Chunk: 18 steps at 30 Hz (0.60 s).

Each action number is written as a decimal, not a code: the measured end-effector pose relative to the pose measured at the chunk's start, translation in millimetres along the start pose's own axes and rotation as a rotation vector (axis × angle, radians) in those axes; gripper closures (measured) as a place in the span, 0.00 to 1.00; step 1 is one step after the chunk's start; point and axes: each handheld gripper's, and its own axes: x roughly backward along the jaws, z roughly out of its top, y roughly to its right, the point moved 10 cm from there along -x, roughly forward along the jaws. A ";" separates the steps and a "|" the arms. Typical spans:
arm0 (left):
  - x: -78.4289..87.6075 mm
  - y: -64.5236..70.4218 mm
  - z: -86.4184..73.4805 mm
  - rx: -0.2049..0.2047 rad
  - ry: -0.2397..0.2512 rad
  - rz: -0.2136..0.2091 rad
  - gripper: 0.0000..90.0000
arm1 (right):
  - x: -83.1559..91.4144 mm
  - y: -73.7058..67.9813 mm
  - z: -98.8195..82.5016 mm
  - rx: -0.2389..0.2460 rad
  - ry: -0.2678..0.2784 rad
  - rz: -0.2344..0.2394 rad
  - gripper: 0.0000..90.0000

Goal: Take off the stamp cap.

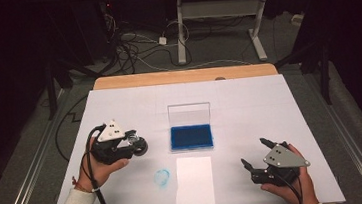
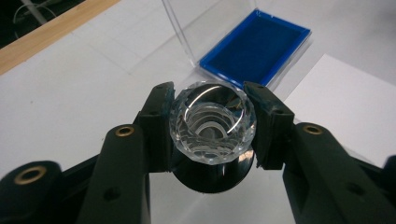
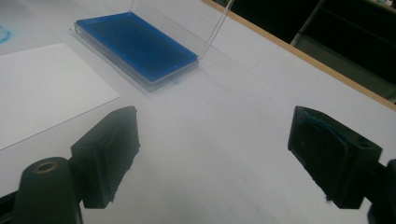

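Right gripper (image 1: 255, 156) rests low, jaws apart; left gripper (image 1: 131, 143) jaws clamp crystal stamp (image 2: 212, 122)

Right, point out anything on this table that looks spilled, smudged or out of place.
One thing: a blue ink smear on the white table cover, left of the blank paper sheet. It matches the open blue ink pad. The crystal-topped stamp sits clamped in the left tool.

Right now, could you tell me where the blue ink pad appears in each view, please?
High view: blue ink pad at table centre, its clear lid upright behind it.
Left gripper view: blue ink pad upper right, beyond the held stamp.
Right gripper view: blue ink pad upper left.
Shared landmark: white paper sheet beside the pad.
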 end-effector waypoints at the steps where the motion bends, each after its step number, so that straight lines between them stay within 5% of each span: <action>1: -1.4 1.6 3.0 0.000 0.007 -0.006 0.61 | -0.7 -0.6 0.4 0.001 -0.002 0.003 0.19; 10: -17.1 23.2 29.1 -0.048 0.029 -0.064 0.61 | -11.9 -8.2 17.5 0.031 0.009 0.034 0.18; 18: -29.8 40.0 46.7 -0.066 0.051 -0.117 0.61 | -28.9 -29.6 51.1 0.054 0.063 0.143 0.19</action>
